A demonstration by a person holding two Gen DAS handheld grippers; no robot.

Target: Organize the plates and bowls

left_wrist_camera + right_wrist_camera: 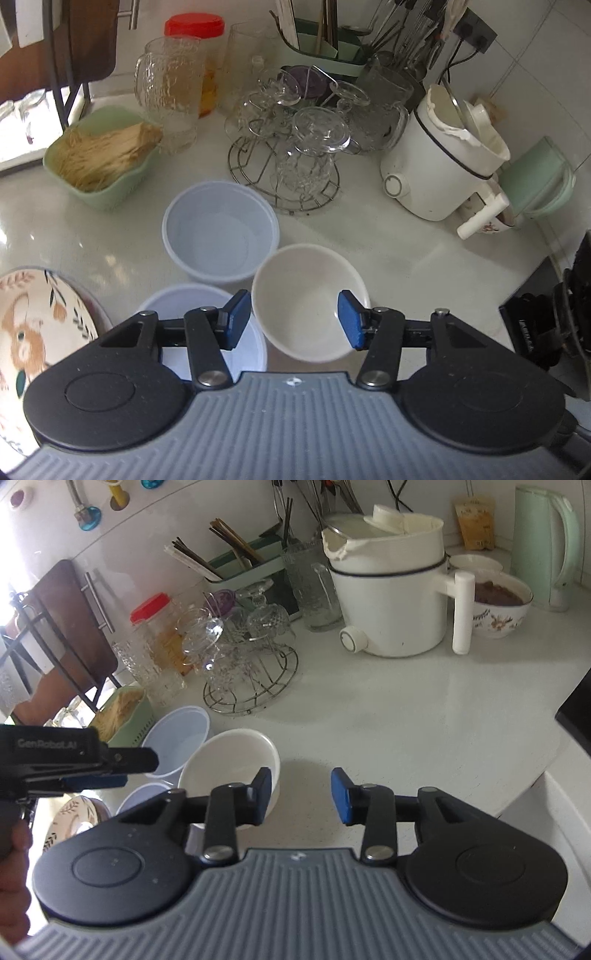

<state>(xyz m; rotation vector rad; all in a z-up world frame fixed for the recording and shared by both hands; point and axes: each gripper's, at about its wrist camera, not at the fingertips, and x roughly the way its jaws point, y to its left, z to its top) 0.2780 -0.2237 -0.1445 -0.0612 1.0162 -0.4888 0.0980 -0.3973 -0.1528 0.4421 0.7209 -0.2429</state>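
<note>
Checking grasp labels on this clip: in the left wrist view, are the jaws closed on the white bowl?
No. The left gripper has its jaws standing apart on either side of the white bowl, with no pad visibly pressing it.

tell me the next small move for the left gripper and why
Probably ease the left gripper down and close it on the white bowl's rim. Its jaws stand open over that bowl, which sits alone on the counter beside two pale blue bowls, so it looks like the next one to stack. The right gripper is open and empty.
</note>
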